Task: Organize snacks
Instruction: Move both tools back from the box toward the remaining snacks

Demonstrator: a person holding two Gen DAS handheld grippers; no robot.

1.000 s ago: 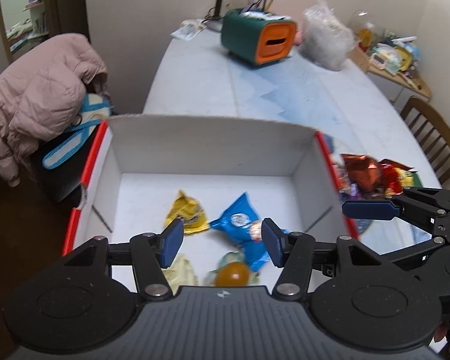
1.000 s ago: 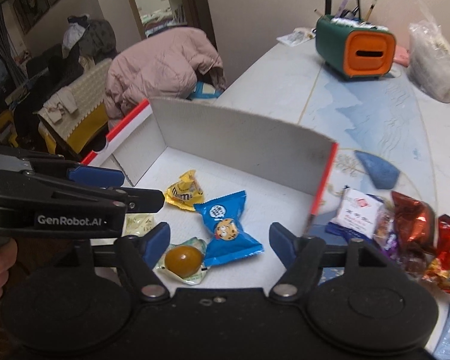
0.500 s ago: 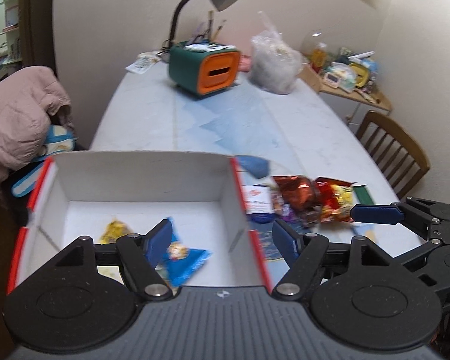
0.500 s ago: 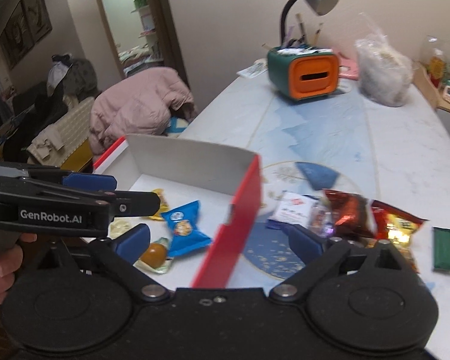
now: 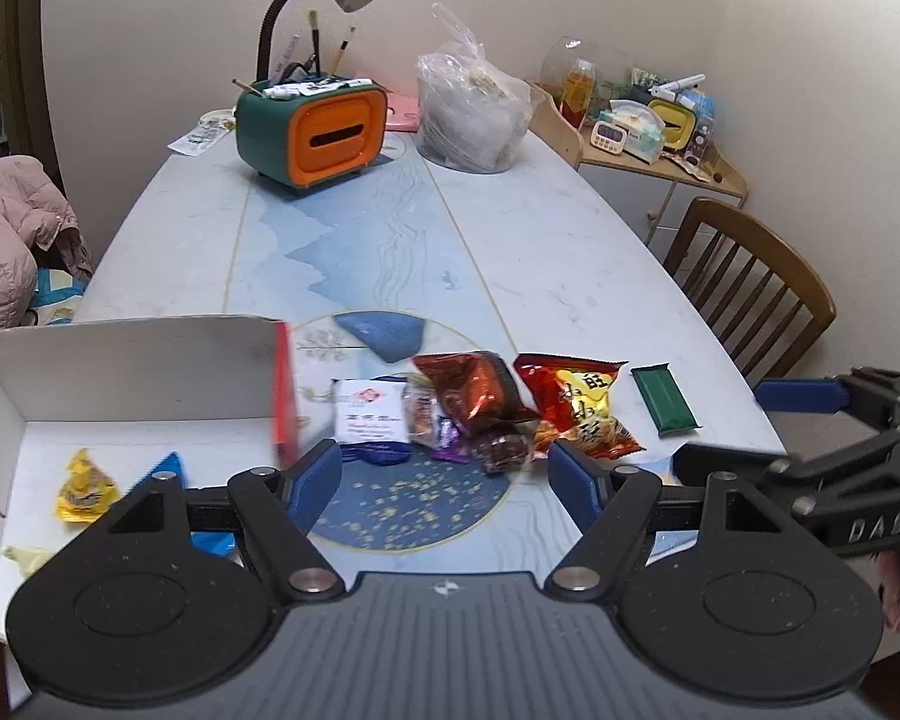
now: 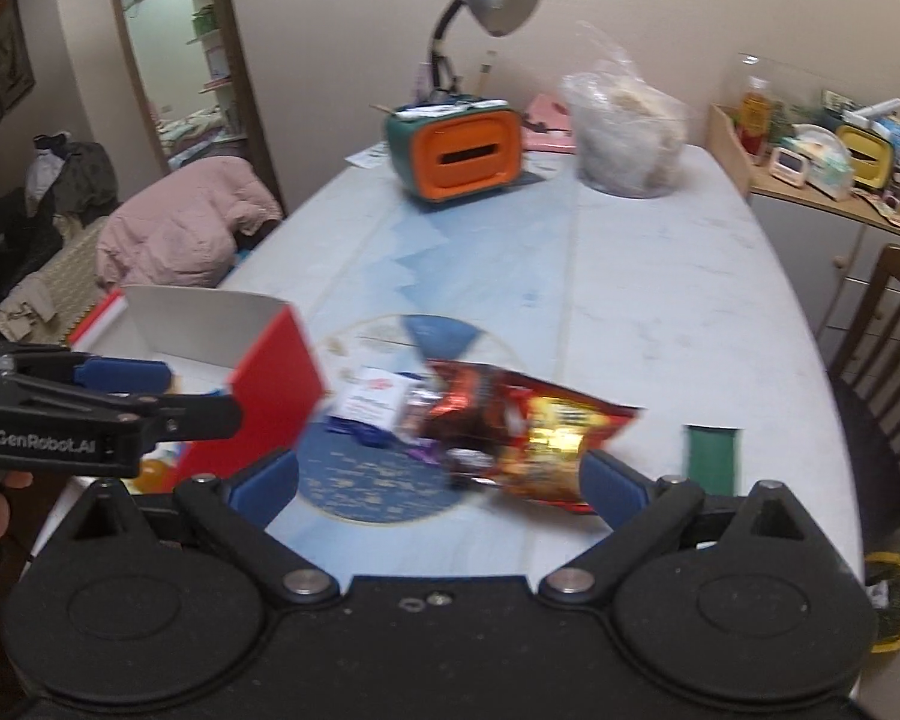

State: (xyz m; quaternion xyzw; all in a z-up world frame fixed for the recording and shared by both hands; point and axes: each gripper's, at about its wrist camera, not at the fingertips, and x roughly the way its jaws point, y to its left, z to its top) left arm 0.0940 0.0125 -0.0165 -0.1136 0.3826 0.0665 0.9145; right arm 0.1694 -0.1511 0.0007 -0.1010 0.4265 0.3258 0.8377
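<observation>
Both grippers are spread wide, nothing held — left gripper [image 5: 444, 483] and right gripper [image 6: 441, 483] are aimed at the snack pile [image 5: 486, 414] on the table [image 5: 570, 276], just right of the white box [image 5: 126, 366]. The red-yellow chip bag [image 6: 555, 441] is probably light, crinkly, crushable — best pinched at a sealed edge, gently.

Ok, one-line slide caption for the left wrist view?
Open left gripper faces loose snack packets beside the white box.
</observation>
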